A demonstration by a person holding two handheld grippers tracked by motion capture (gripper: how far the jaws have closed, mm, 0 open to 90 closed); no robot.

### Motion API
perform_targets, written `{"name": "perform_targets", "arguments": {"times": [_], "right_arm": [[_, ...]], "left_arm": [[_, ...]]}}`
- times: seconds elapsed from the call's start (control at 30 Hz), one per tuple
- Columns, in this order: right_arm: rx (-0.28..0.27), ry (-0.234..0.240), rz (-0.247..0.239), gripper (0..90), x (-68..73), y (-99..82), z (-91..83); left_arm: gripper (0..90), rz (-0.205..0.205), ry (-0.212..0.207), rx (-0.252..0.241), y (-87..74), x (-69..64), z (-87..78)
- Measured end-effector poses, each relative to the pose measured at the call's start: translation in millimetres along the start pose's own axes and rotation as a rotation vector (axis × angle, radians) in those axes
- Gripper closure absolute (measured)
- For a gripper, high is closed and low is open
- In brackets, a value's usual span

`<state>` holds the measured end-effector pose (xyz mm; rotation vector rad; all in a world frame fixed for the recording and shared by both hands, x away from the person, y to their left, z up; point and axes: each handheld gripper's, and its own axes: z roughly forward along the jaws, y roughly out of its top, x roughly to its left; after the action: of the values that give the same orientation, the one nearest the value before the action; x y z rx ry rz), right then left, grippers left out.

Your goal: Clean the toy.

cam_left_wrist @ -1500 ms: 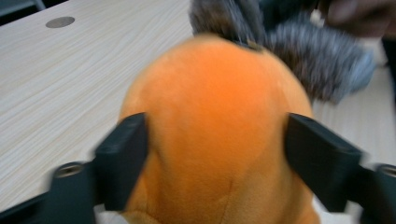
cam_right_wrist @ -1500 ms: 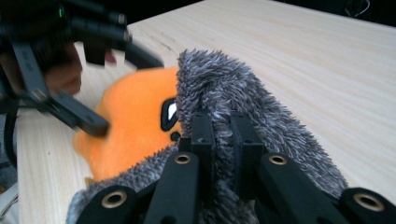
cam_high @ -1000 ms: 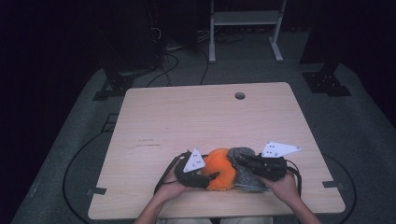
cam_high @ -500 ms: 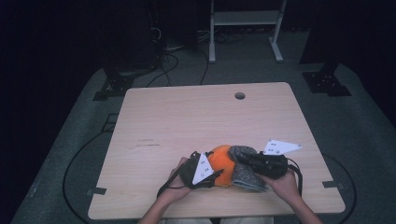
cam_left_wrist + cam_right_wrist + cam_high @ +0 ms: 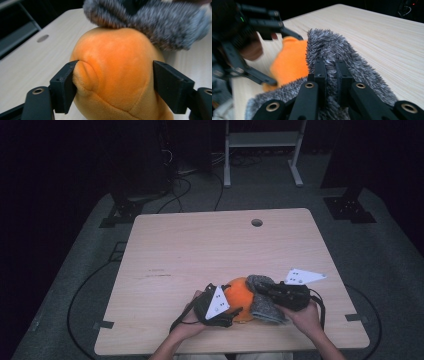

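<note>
An orange plush toy (image 5: 240,292) lies near the table's front edge, with a grey furry fabric (image 5: 262,307) over its right side. My left gripper (image 5: 232,299) reaches in from the left. In the left gripper view the orange plush (image 5: 115,57) fills the gap between the jaws of my left gripper (image 5: 113,75). Both pads touch its sides, and the left one dents a fold. These jaws have just been opening, with the plush still between them. My right gripper (image 5: 330,62) is shut on the grey fabric (image 5: 352,65), and the orange plush (image 5: 289,62) lies just beyond it.
The light wooden table (image 5: 200,245) has a round cable hole (image 5: 257,222) near its far edge. Cables run over the dark floor around it, and a white stand (image 5: 260,140) is behind the table.
The left gripper has shifted slightly to the right and nearer, along the orange plush. The right gripper and the grey fabric have stayed where they were.
</note>
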<state>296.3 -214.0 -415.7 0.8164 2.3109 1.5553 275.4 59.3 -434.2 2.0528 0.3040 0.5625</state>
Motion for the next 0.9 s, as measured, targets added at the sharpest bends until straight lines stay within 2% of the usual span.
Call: {"name": "perform_targets", "arguments": {"times": [0.03,0.07,0.13,0.17,0.2,0.23,0.3,0.33,0.37,0.4,0.43,0.47,0.5,0.53,0.6,0.63,0.77,0.83,0.9], "right_arm": [[0.005,-0.002,0.008,81.1,-1.2,-2.0,1.9],[0.025,-0.022,0.04,81.2,-11.5,-7.1,1.8],[0.051,-0.049,0.088,81.1,-20.0,-11.8,-0.4],[0.051,-0.049,0.088,81.1,-20.0,-11.8,-0.4],[0.071,-0.059,0.122,81.2,-24.4,-17.2,-2.3],[0.067,-0.061,0.127,81.3,-23.7,-17.2,-3.5],[0.037,-0.062,0.097,81.3,-16.8,-11.3,-7.3],[0.009,-0.04,0.077,81.3,-12.5,-6.3,-8.8],[0.009,-0.04,0.077,81.3,-12.5,-6.3,-8.8],[-0.042,0.027,0.041,81.2,-0.7,5.9,-7.5],[-0.042,0.027,0.041,81.2,-0.7,5.9,-7.5],[-0.02,0.031,-0.005,81.2,8.9,10.9,0.8],[-0.02,0.031,-0.005,81.2,8.9,10.9,0.8],[0.002,0.019,-0.015,81.3,9.1,8.8,7.8],[0.007,0.02,0.002,81.3,5.3,7.2,9.2],[0.017,-0.002,0.04,81.4,-4.1,3.2,8.2],[0.055,-0.073,0.091,81.4,-21.8,-9.8,1.7],[0.068,-0.086,0.119,81.4,-28.8,-14.6,-2.4],[0.049,-0.074,0.124,81.4,-29.5,-16.1,-6.0]], "left_arm": [[24.2,-0.013,-0.004,-0.009,-0.9,1.6,-1.3],[28.3,-0.011,-0.002,-0.011,-0.9,1.7,-1.7],[29.8,0.002,0.0,-0.015,0.0,0.3,-0.8],[30.2,0.002,0.0,-0.015,0.0,0.3,-0.8],[30.7,0.03,0.006,-0.014,1.5,-3.5,0.6],[31.3,0.051,0.013,-0.009,2.4,-5.7,0.9],[32.3,0.077,0.009,-0.012,3.0,-8.5,1.3],[32.5,0.077,0.009,-0.012,3.0,-8.5,1.3],[32.5,0.09,0.005,-0.013,3.2,-9.5,1.4],[32.6,0.097,-0.009,-0.014,3.6,-11.1,1.9],[32.6,0.095,-0.023,-0.016,4.2,-12.3,2.3],[32.4,0.12,-0.041,-0.003,5.9,-14.3,1.6],[32.4,0.12,-0.041,-0.003,5.9,-14.3,1.6],[32.4,0.128,-0.035,0.008,4.5,-13.7,1.3],[32.9,0.119,-0.032,0.006,3.5,-12.3,1.0],[33.0,0.109,-0.032,0.001,3.0,-11.1,1.2],[33.0,0.096,-0.034,0.004,2.2,-8.2,0.8],[33.0,0.074,-0.025,0.007,-0.5,-5.0,-0.1],[32.9,0.061,-0.014,0.018,-2.5,-1.2,-0.5]]}}
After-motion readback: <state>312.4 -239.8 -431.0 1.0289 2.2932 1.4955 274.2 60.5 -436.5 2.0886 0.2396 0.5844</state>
